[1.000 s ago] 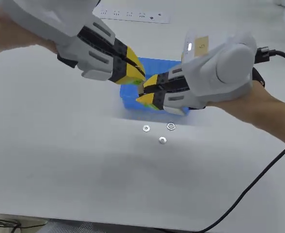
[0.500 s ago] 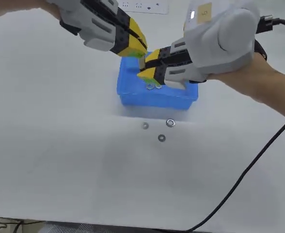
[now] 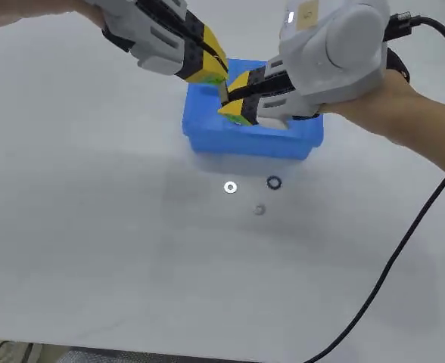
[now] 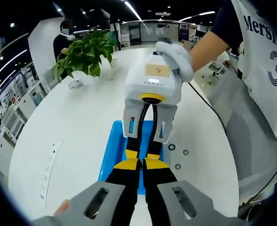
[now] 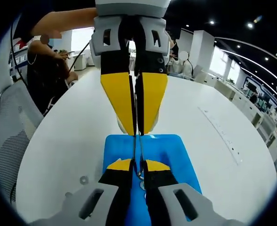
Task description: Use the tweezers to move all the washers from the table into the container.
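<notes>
The blue container (image 3: 207, 138) stands on the white table, and both grippers meet tip to tip above it. My left gripper (image 3: 221, 72) comes in from the upper left, shut on the thin metal tweezers (image 5: 136, 141). From the right, my right gripper (image 3: 227, 106) has its jaws closed on the same tweezers. In the right gripper view a small metal ring (image 5: 141, 180) sits at the tweezers' end over the container (image 5: 176, 155) floor. Three washers (image 3: 231, 187) (image 3: 274, 182) (image 3: 259, 209) lie on the table just in front of the container.
A black cable (image 3: 393, 261) trails from the right gripper across the table's right side. A power strip (image 4: 49, 165) lies beyond the container. A potted plant (image 4: 84, 54) and a person stand at the far end. The table's near edge (image 3: 207, 354) runs along the bottom.
The head camera has shifted, so the scene sits higher. Both grippers stay joined on the tweezers over the container. The three washers on the table have not moved.
</notes>
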`<state>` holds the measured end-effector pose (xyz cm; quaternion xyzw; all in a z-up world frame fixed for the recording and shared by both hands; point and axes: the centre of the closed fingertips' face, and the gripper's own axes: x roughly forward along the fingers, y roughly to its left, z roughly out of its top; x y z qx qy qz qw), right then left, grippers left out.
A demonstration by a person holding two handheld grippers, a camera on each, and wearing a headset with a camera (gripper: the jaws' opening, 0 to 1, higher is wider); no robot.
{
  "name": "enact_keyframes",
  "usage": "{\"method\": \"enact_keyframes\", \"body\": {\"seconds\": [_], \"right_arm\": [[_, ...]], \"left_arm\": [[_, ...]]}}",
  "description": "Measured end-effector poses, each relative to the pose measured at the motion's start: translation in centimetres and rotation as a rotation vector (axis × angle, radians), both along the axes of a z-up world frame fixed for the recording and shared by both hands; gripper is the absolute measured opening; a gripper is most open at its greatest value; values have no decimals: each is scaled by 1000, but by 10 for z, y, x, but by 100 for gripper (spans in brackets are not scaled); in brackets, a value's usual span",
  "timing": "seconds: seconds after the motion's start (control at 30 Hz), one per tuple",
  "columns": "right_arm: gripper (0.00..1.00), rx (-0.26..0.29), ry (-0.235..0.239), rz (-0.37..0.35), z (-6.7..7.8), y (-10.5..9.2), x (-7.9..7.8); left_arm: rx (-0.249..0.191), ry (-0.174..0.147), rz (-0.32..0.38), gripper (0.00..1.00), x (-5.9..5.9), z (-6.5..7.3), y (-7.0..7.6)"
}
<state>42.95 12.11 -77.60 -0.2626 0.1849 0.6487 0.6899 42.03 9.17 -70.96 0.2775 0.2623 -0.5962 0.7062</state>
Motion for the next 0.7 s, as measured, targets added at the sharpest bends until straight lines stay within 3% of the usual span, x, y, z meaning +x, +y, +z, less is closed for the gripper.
{"method": "enact_keyframes", "body": {"seconds": [0.13,0.37,0.7], "right_arm": [[10,-13,9,10,-9,-1,-2],[10,-15,12,7,-10,-3,-2],[11,-7,-41,6,6,-4,-3]], "left_arm": [[10,16,-9,6,-2,-8,-1],[9,21,-10,6,-2,-10,-3],[1,-20,-6,6,-6,7,-4]]}}
